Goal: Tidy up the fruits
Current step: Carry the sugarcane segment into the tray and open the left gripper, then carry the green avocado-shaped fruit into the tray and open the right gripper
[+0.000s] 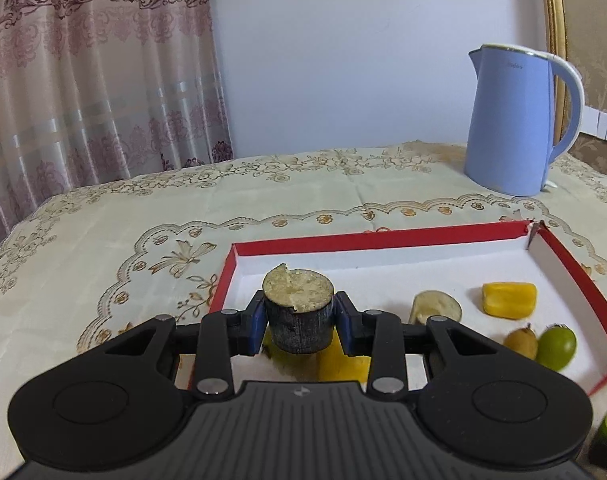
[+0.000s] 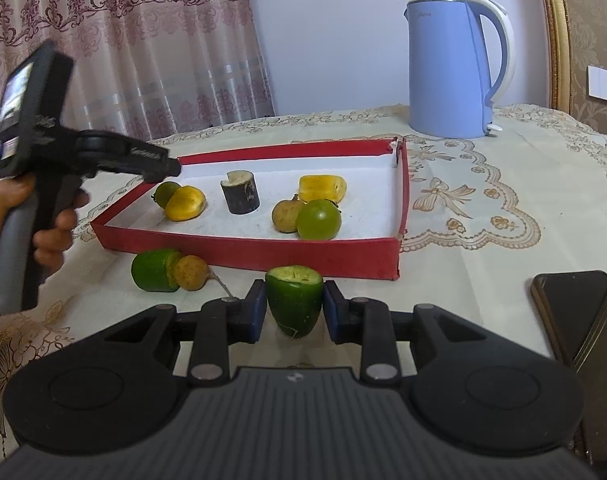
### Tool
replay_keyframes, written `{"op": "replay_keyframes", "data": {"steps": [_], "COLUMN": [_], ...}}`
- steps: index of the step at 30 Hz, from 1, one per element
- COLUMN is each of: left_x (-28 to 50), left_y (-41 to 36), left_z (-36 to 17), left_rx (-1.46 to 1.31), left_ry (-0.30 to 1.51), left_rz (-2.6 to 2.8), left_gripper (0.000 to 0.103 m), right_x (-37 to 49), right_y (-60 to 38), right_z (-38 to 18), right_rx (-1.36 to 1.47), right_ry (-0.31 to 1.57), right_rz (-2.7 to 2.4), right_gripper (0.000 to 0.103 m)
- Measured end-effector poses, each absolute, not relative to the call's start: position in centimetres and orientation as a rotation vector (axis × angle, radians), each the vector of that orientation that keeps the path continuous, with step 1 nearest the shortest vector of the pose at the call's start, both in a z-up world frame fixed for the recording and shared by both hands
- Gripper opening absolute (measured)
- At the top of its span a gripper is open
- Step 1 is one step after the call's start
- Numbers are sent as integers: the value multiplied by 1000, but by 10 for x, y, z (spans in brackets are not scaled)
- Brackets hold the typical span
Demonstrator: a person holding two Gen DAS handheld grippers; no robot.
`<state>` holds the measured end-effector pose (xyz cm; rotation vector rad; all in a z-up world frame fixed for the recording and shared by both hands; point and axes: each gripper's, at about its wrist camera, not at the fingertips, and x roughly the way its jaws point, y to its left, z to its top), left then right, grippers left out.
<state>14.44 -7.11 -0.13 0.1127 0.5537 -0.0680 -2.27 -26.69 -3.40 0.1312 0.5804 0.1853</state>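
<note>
My left gripper [image 1: 298, 320] is shut on a dark cylindrical fruit chunk [image 1: 298, 304] with a pale cut top, held above the near left corner of the red tray [image 1: 383, 238]. In the right wrist view the left gripper [image 2: 163, 170], held by a hand [image 2: 51, 236], reaches over the red tray [image 2: 243, 250] from the left, and its chunk is hidden. My right gripper [image 2: 294, 312] is shut on a green cut fruit piece [image 2: 294, 300] just in front of the tray. A yellow fruit [image 1: 343, 364] lies under the left gripper.
The tray holds a second dark chunk [image 2: 241, 192], a yellow piece [image 2: 321, 188], a brown fruit [image 2: 287, 216] and green fruits [image 2: 318, 220]. A green piece [image 2: 155, 270] and brown fruit [image 2: 190, 272] lie outside. A blue kettle [image 2: 451, 68] stands behind, a phone [image 2: 575, 312] at right.
</note>
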Motion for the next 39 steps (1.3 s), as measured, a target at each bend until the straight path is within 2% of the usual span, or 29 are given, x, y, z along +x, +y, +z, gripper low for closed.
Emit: {"op": "replay_keyframes", "data": {"steps": [16, 18, 20, 27, 34, 39], "left_x": [199, 197, 191, 147, 71, 58], "left_y": [-89, -90, -89, -68, -44, -40], "left_z": [-17, -16, -12, 7, -4, -16], "left_rx": [110, 127, 141, 91, -17, 29], "left_ry": [649, 636, 611, 555, 500, 443], "left_rz": [-37, -20, -18, 46, 163, 229], "left_gripper": [35, 39, 50, 72, 76, 78], "right_x": [-26, -27, -26, -27, -26, -27], "right_y": [-267, -268, -268, -265, -260, -253], "right_z": [-33, -33, -33, -31, -31, -29], "right_rx": [129, 128, 128, 123, 119, 101], "right_ry": [580, 580, 581, 573, 576, 577], "right_rz": [184, 183, 183, 186, 191, 200], "right_gripper": [28, 28, 28, 28, 28, 28]}}
